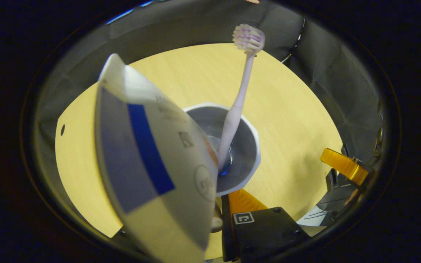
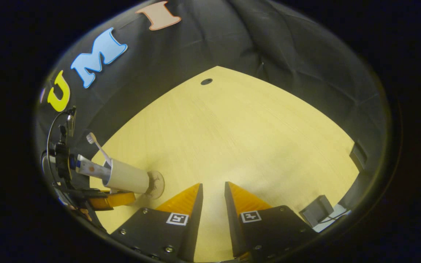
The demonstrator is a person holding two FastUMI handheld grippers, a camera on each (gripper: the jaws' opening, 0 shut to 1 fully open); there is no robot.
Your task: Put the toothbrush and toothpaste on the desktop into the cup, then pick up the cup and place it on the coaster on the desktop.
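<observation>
The white cup (image 1: 245, 146) stands on the wooden desktop (image 1: 287, 109), and I look down into it in the left gripper view. A pale pink toothbrush (image 1: 238, 102) stands in it, bristles up. The white and blue toothpaste tube (image 1: 148, 153) leans out of it and hides my left gripper's (image 1: 216, 199) left finger. Its right finger (image 1: 241, 201) sits just outside the rim. In the right gripper view the cup (image 2: 128, 178) meets the round coaster (image 2: 157, 184) at its base. My right gripper (image 2: 213, 183) has a narrow gap and holds nothing.
The right gripper (image 1: 342, 168) shows low at the right of the left gripper view. A small dark box (image 2: 316, 210) and a white sheet lie at the desktop's near right corner. A cable hole (image 2: 206, 81) is at the far edge.
</observation>
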